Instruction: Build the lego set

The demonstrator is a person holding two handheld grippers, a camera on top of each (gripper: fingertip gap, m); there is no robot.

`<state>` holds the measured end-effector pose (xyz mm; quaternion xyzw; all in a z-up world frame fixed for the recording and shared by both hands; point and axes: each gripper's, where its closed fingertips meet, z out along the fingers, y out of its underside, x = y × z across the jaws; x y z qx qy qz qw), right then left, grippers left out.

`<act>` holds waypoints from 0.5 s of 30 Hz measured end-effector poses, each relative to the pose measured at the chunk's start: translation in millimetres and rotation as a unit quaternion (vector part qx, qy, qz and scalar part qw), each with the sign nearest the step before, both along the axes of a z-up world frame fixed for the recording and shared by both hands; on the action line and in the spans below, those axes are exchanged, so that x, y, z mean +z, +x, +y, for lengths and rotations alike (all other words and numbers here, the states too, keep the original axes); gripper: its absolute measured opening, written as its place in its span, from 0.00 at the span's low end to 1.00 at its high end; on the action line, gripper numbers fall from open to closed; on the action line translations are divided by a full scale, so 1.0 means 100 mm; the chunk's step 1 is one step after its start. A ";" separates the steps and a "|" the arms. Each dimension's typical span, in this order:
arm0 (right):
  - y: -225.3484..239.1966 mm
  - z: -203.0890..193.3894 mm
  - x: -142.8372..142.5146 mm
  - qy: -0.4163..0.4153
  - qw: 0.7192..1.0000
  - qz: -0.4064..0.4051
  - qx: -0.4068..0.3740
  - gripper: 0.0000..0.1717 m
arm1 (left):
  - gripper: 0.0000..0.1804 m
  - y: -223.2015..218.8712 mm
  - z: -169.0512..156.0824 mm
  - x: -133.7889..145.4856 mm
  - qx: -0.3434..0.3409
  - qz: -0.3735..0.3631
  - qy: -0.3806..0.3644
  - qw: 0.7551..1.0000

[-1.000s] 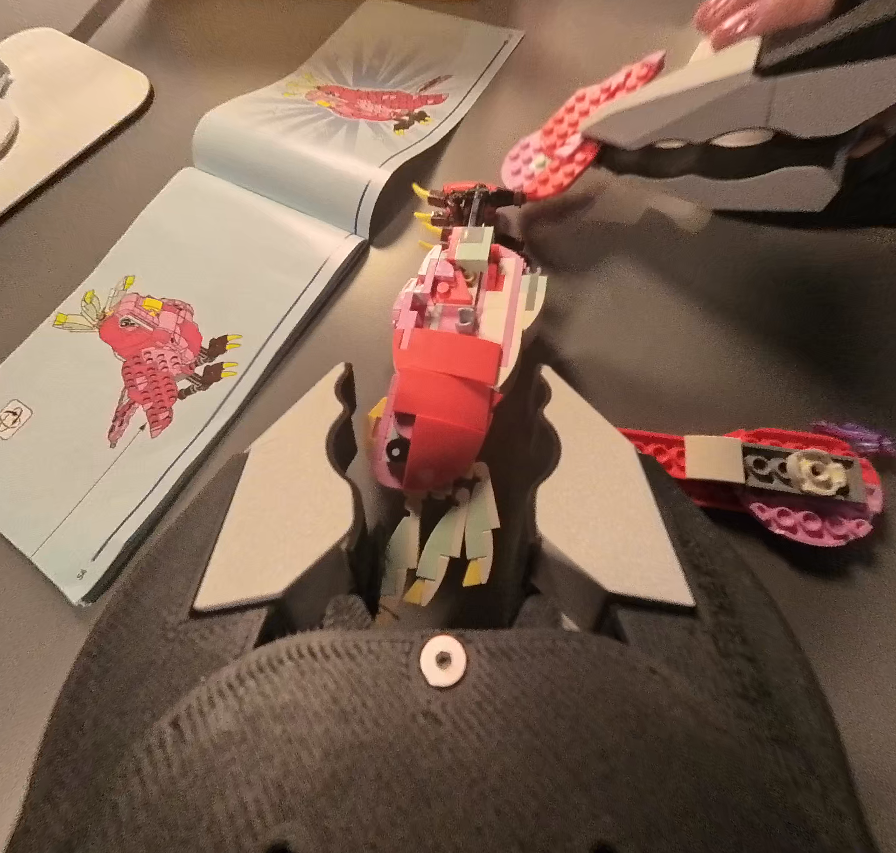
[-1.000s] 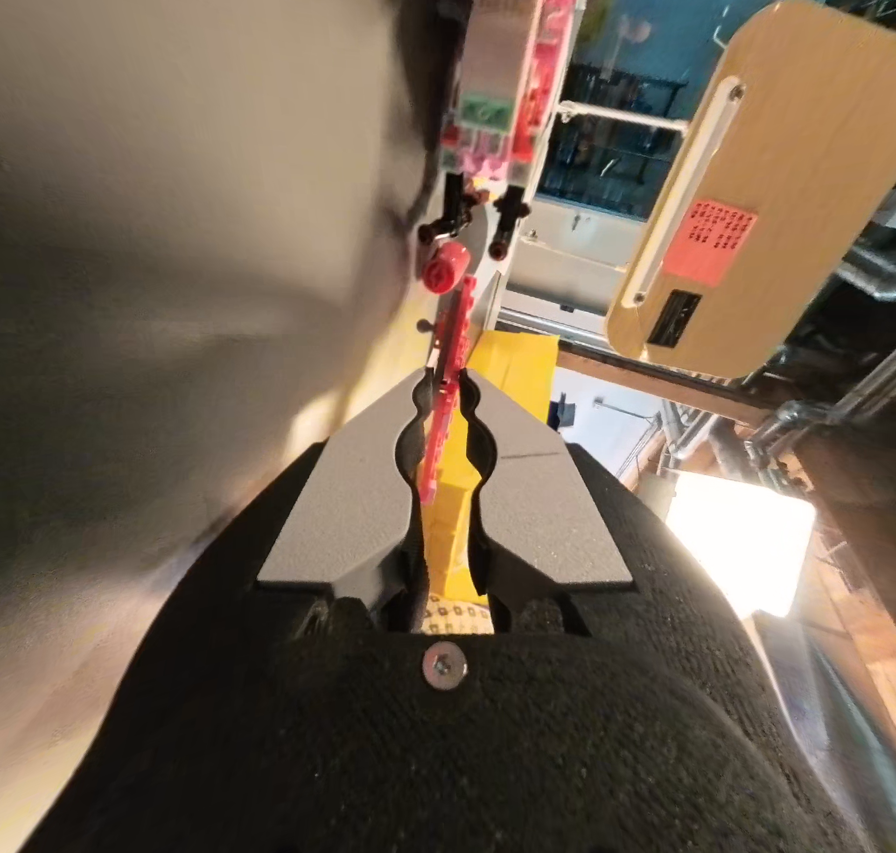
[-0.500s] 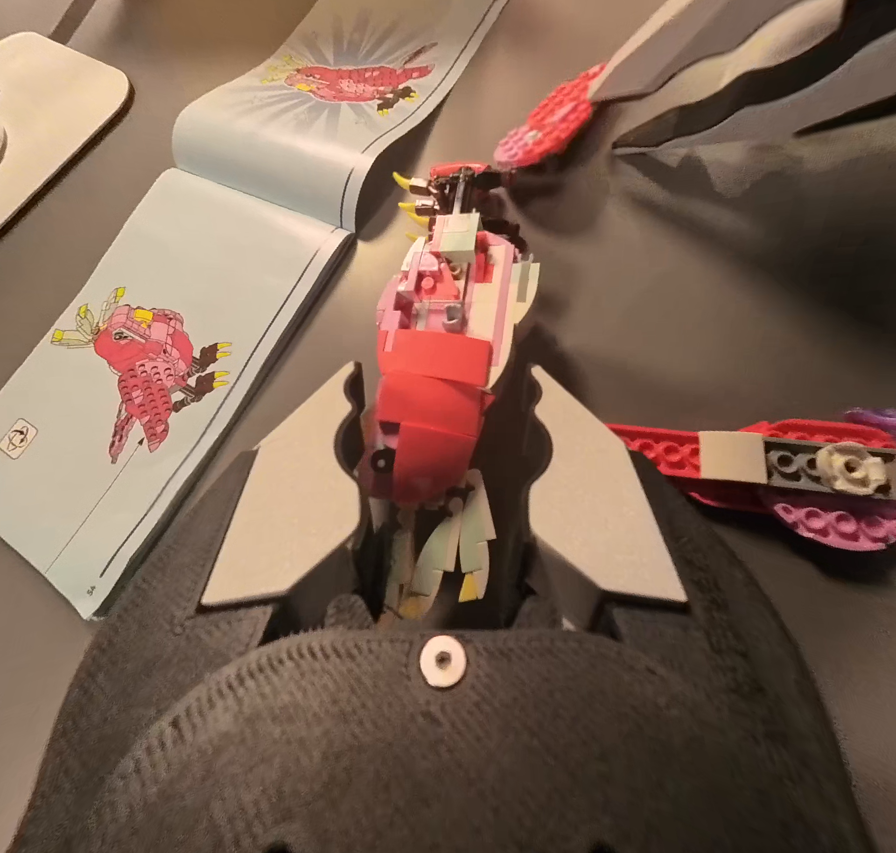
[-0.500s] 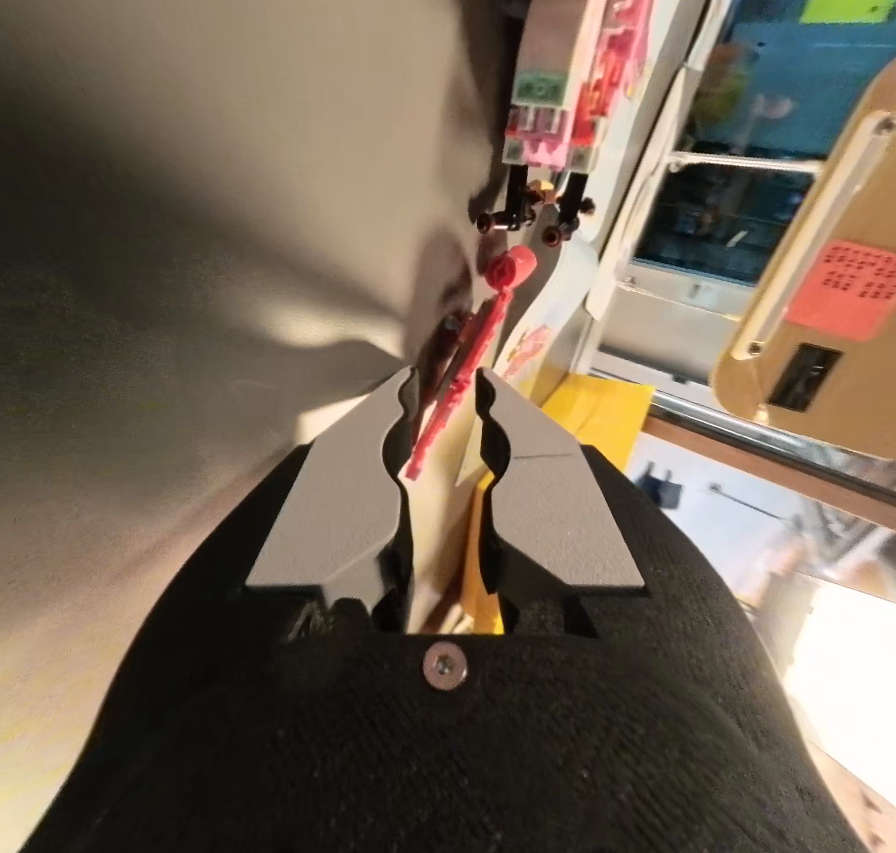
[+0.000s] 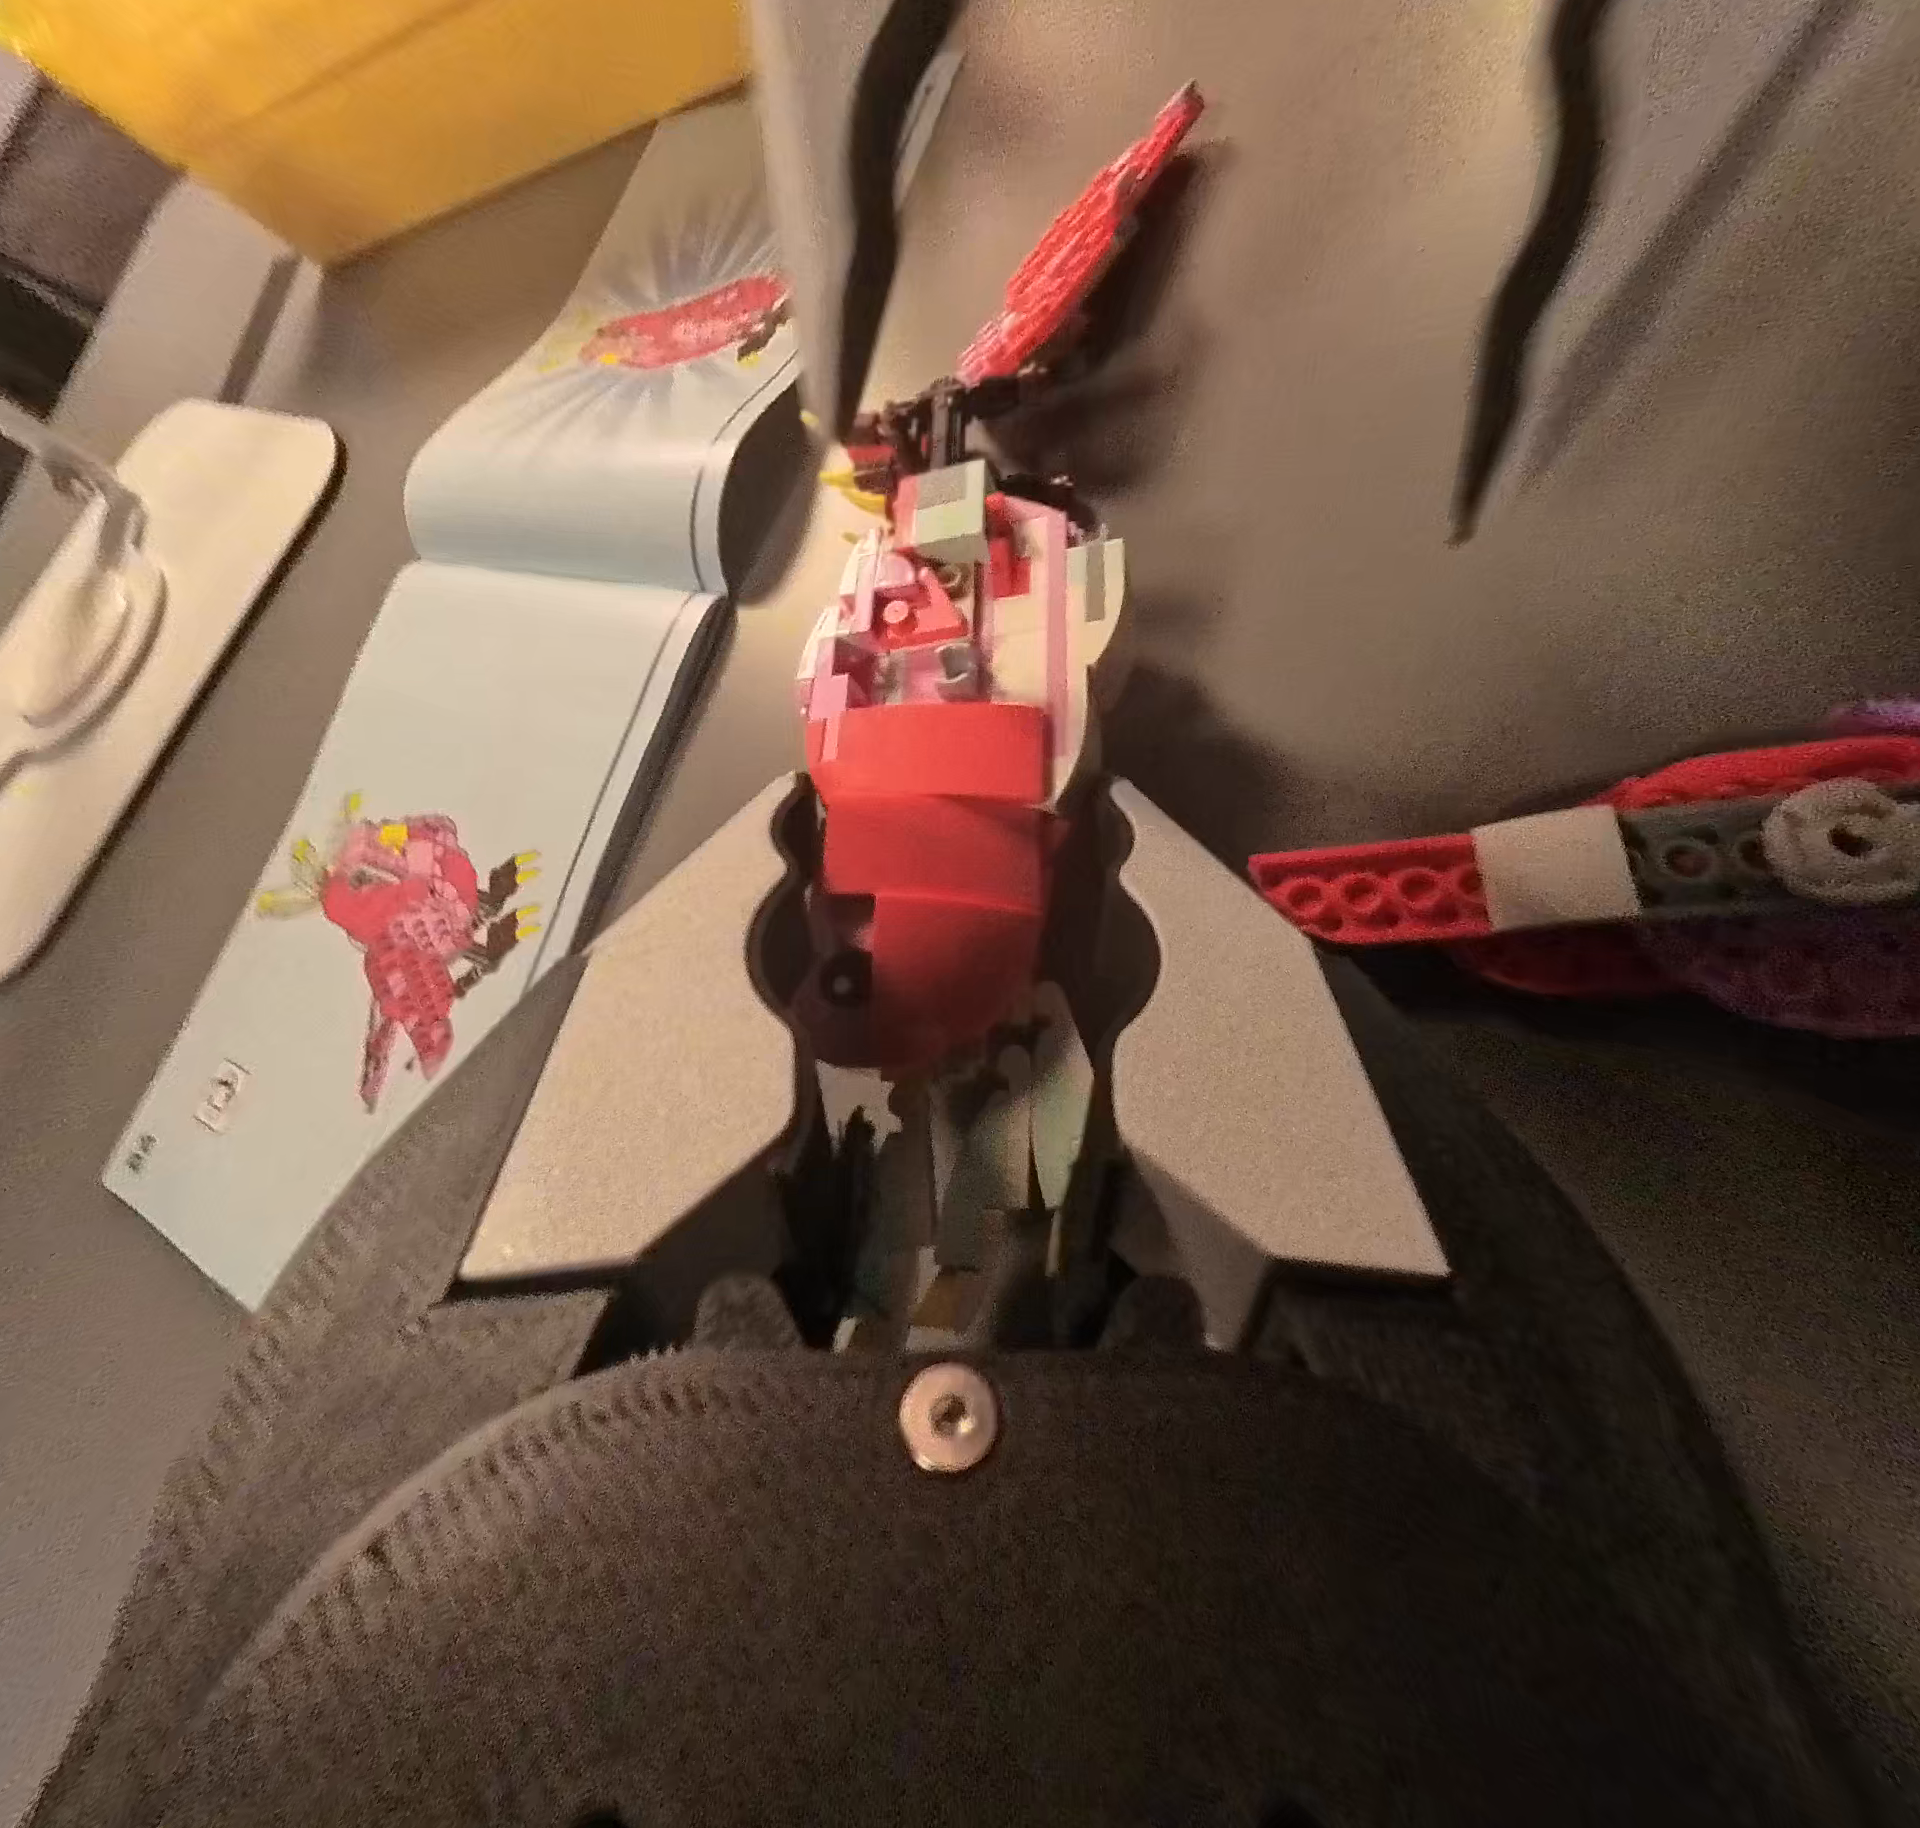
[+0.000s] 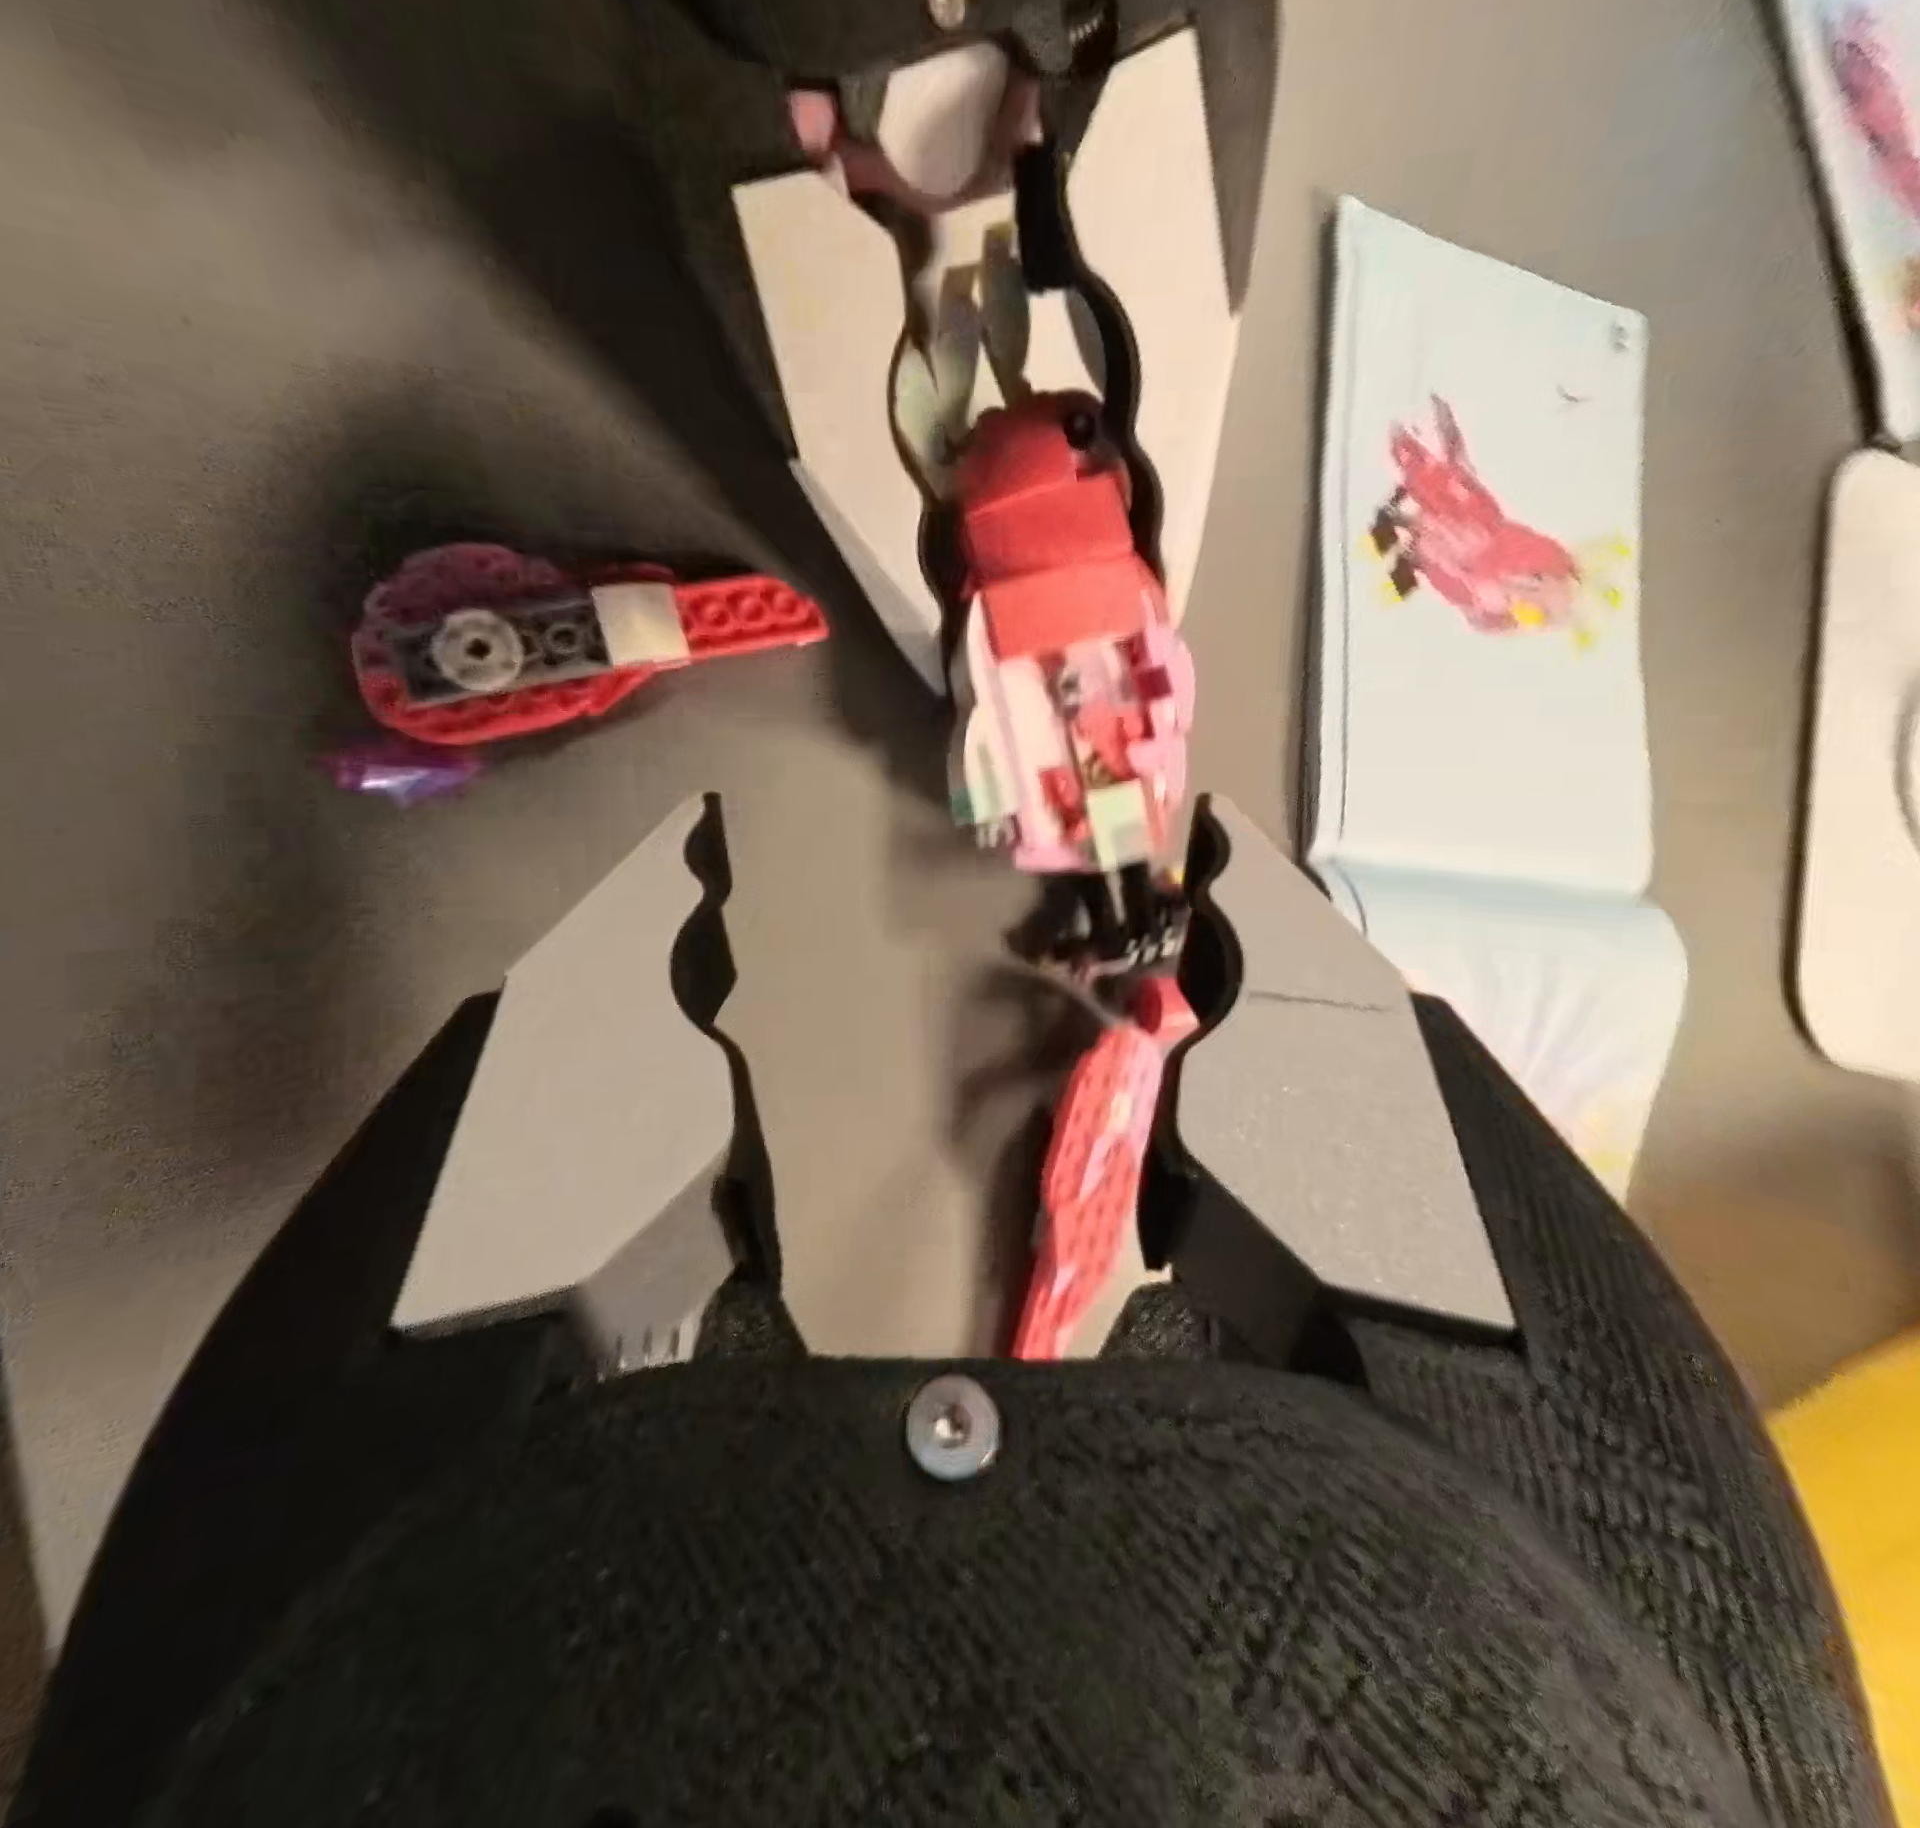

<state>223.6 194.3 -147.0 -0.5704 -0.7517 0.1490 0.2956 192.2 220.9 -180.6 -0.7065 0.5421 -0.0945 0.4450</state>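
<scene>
Dark grey tabletop (image 5: pixel 1299 552) under warm light, strewn with brick-toy parts. Landmark at centre: red and pink brick-built bird body (image 5: pixel 935 802), lying lengthwise on the tabletop.

Left gripper (image 5: pixel 951 812) closed around the red head end of the bird body, both grey fingers (image 5: pixel 665 1009) pressed against its sides; pale crest pieces tucked back between the fingers, towards the palm. Same grasp seen from the opposite side in the right wrist view (image 6: pixel 1039 573).

Right gripper (image 6: pixel 951 812) spread wide at the tail end of the bird body, gripping nothing. Red studded wing plate (image 6: pixel 1101 1144) attached at the dark claw joint of the bird body, leaning close along the inner face of one finger; contact with it not clear because of blur. Other finger well apart from it.

Loose second wing assembly (image 5: pixel 1621 874), red and purple with a grey bar, flat on the tabletop just beside the bird body. Open instruction booklet (image 5: pixel 457 843) on the opposite side of the bird body. Yellow box (image 5: pixel 364 43) beyond the booklet. Pale rounded tray (image 5: pixel 166 573) farther out past the booklet.
</scene>
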 end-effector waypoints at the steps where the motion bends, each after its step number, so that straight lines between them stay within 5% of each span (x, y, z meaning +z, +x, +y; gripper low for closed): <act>1: -0.07 0.04 -0.04 0.010 1.000 -0.011 0.016 0.49 | 0.29 0.01 -0.01 0.01 -0.008 0.004 0.011 1.000; 4: -0.22 0.09 -0.07 0.018 0.998 -0.021 0.055 0.26 | 0.29 0.01 -0.03 0.02 -0.019 0.008 0.026 0.999; 7: -0.24 0.13 -0.08 0.007 0.998 -0.032 0.057 0.13 | 0.28 0.00 -0.04 0.03 -0.029 0.013 0.042 0.999; 12: -0.25 0.15 -0.10 0.008 0.997 -0.032 0.069 0.06 | 0.28 0.02 -0.07 0.04 -0.046 0.021 0.063 0.997; 15: -0.25 0.16 -0.04 0.009 0.998 -0.014 0.063 0.15 | 0.28 0.02 -0.07 0.04 -0.047 0.024 0.065 0.996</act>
